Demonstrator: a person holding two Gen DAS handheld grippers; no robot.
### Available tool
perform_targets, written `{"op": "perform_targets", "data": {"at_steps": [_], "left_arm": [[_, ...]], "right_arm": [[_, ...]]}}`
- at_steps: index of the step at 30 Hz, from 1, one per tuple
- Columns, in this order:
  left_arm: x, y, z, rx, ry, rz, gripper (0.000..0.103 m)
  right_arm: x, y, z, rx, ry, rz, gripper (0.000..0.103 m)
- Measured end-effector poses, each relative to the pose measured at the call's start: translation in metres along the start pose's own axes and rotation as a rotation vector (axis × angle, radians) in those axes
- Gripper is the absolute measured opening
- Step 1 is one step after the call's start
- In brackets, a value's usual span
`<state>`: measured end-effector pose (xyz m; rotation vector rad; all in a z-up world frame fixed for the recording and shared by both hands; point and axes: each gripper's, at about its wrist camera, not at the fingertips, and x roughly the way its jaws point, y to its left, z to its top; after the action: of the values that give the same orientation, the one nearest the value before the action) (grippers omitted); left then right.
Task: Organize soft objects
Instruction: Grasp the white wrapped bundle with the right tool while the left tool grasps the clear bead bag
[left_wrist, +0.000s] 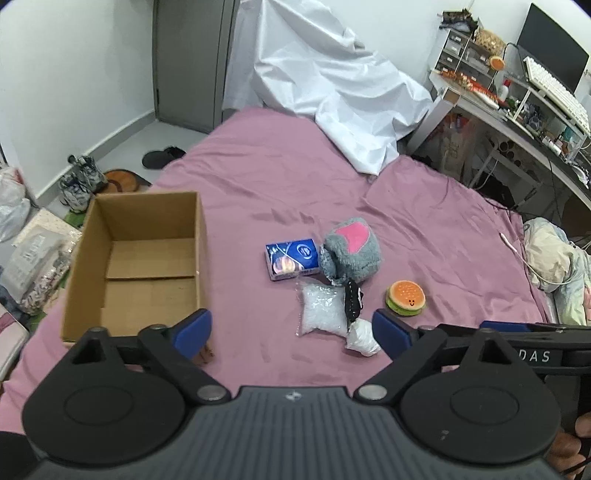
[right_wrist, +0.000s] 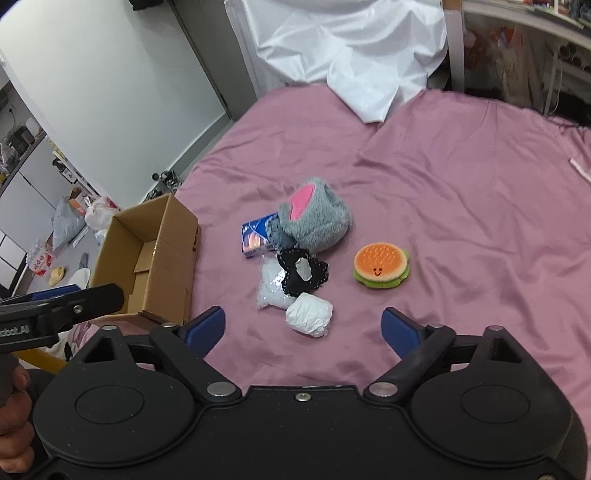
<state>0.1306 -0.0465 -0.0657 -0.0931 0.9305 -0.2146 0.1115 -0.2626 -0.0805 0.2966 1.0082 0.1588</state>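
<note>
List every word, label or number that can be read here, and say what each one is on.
"DAS": on the right gripper body, seen from the left wrist; the start is cut off.
"dbot.AI": on the left gripper body, seen from the right wrist; the start is cut off.
Blue packet: print too blurred to read.

Left gripper (left_wrist: 291, 334): matte black body, ribbed centre plate, two round disc housings, silver pivot screws, blue finger pads (left_wrist: 194, 328). Right gripper (right_wrist: 303, 328): same black build, one small screw at top centre, blue pads (right_wrist: 397, 330). White lettering "DAS" at right edge of left wrist view; "dbot.AI" at left edge of right wrist view.
</note>
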Motion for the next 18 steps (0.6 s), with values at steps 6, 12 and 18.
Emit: {"op": "perform_targets", "data": {"at_steps": [6,12,18], "left_arm": [[0.041,0.004,0.003,-0.030,0.072,-0.021,0.074],[0.078,0.003,0.005,-0.041,0.132,-0.052,0.065],[0.117,0.004,0.007,-0.067,0.187,-0.074,0.055]], "right_arm": [[0.032,-0.013,0.000,0.071,0.070,0.026,0.076],[0.055,-0.020,0.001,0.126,0.128,0.060,0.071],[0.078,-0.018,0.001,0.136,0.165,0.054,0.070]]}}
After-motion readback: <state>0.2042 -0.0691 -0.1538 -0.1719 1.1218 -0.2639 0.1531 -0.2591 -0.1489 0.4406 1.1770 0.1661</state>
